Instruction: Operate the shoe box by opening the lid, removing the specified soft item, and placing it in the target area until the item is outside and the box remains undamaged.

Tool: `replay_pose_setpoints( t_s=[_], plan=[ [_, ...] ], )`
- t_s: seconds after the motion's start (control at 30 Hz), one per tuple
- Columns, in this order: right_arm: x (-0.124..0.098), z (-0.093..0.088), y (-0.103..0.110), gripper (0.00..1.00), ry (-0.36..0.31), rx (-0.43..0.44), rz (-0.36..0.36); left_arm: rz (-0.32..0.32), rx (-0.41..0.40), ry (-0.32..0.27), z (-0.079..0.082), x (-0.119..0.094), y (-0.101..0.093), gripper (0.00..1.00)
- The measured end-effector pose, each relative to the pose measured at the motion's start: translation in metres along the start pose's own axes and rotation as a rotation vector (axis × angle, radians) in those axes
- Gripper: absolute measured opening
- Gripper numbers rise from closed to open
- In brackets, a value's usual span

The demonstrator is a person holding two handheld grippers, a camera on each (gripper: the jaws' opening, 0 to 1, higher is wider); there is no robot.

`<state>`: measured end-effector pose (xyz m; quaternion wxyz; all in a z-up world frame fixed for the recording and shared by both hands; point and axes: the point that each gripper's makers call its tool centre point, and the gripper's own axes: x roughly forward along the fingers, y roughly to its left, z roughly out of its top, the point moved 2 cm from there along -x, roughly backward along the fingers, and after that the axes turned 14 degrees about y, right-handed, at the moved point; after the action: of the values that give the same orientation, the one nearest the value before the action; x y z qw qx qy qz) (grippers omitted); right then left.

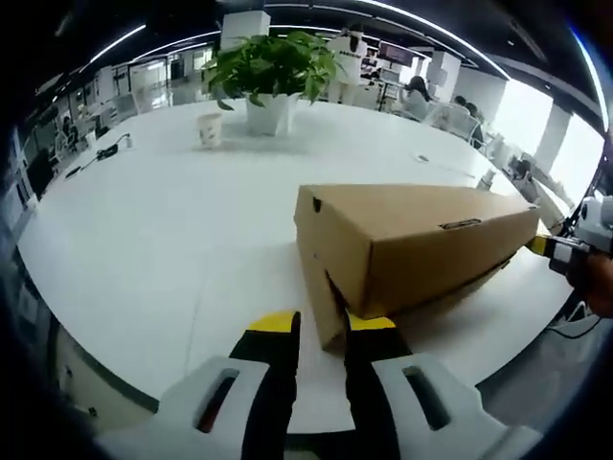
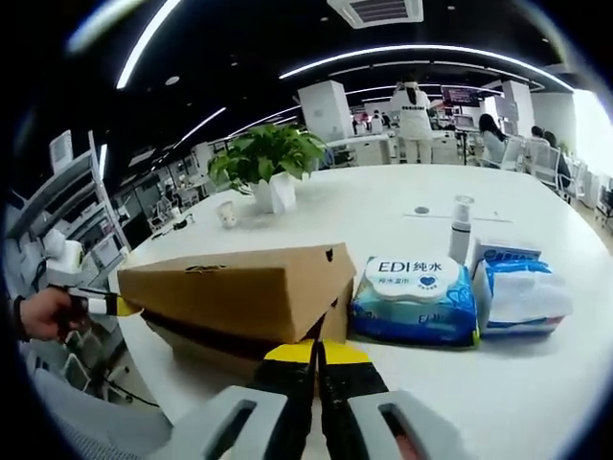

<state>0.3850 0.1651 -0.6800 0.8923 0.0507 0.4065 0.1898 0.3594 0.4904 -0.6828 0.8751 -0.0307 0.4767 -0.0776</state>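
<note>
The long brown cardboard shoe box (image 1: 412, 251) lies on the round white table (image 1: 144, 259), its lid tilted up off the base along one long side so that a dark gap shows beneath it; the soft item inside cannot be seen. In the left gripper view the left gripper (image 1: 321, 331) sits at the box's near end, its black yellow-tipped jaws set apart with the end wall's lower edge between them — whether they press on the card cannot be told. At that view's right edge the right gripper (image 1: 560, 251) meets the box's far end, a hand behind it.

The right gripper view looks from the opposite end; there the right gripper's jaws stand together with barely a slit between them, tips at the box's lower edge under the raised lid — whether they pinch the card cannot be told. It also shows things just beside the box: a blue and white pack of wet wipes (image 2: 415, 299), a blue-wrapped tissue pack (image 2: 522, 295) and a small white spray bottle (image 2: 461, 228); the left gripper (image 2: 120, 307) touches the far end, held by a hand (image 2: 43, 313).

A potted green plant in a white pot (image 1: 271, 81) and a paper cup (image 1: 210, 128) stand well apart, farther across the table.
</note>
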Motion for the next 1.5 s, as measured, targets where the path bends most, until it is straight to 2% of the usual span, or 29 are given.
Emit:
replay_pose_setpoints(
  t_s=[0.43,0.77,1.5],
  plan=[
    [0.004,-0.010,0.001,0.00,0.020,-0.001,0.007,0.022,0.036,0.002,-0.007,-0.001,0.001,0.17],
    [0.006,-0.011,0.004,0.00,0.021,0.006,0.009,0.036,0.061,0.003,-0.008,-0.001,-0.001,0.16],
    [0.003,-0.018,0.002,0.00,0.029,-0.026,-0.007,0.031,0.067,0.002,-0.012,0.000,-0.005,0.16]
  ],
)
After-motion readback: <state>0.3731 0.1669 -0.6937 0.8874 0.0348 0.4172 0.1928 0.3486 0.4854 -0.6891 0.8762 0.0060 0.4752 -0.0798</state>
